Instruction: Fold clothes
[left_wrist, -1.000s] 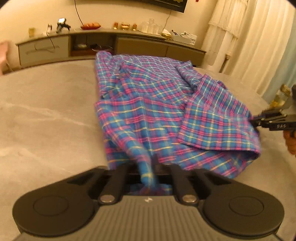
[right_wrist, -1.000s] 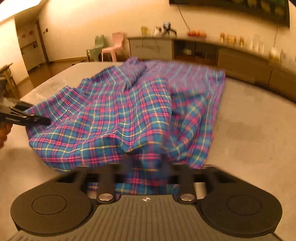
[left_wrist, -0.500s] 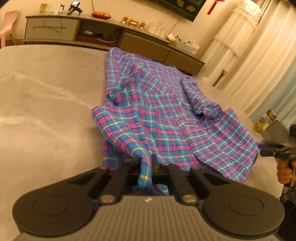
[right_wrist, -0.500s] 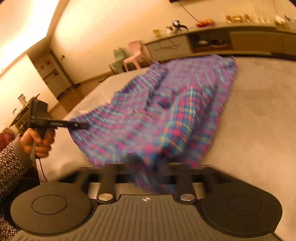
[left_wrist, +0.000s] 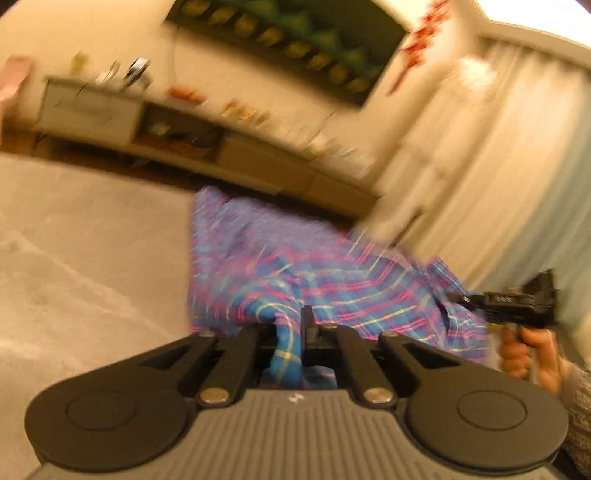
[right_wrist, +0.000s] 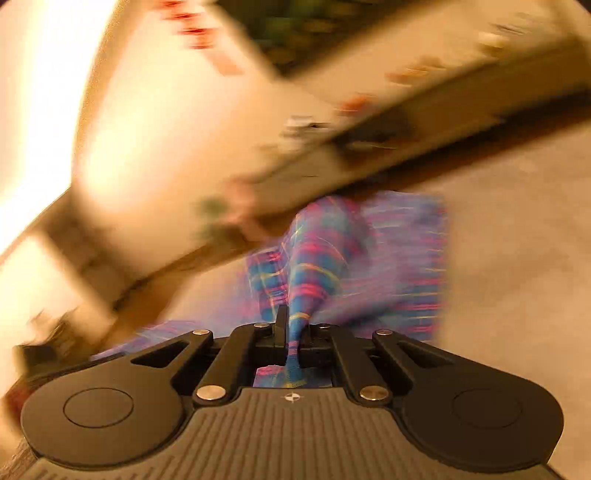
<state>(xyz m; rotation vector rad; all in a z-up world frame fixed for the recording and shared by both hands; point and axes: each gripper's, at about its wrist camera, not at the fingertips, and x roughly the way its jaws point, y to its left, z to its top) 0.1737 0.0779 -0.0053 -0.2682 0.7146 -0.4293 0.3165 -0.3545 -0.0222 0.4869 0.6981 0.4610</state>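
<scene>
A blue, pink and yellow plaid shirt (left_wrist: 314, 273) lies stretched over a grey table (left_wrist: 92, 258). My left gripper (left_wrist: 290, 325) is shut on a bunched edge of the shirt at its near end. My right gripper (right_wrist: 293, 328) is shut on another part of the shirt (right_wrist: 321, 266), which rises from its jaws in a taut fold. The right gripper also shows in the left wrist view (left_wrist: 509, 301), held in a hand at the shirt's right side. Both views are blurred by motion.
A long low cabinet (left_wrist: 177, 133) with small items on top runs along the far wall. White curtains (left_wrist: 517, 177) hang at the right. A dark picture (left_wrist: 295, 37) hangs above the cabinet. The grey table surface (right_wrist: 517, 240) spreads right of the shirt.
Both grippers have lifted and tilted, pulling the near end of the shirt up and toward me. The views now swing higher on the wall, and the shirt looks more bunched.
</scene>
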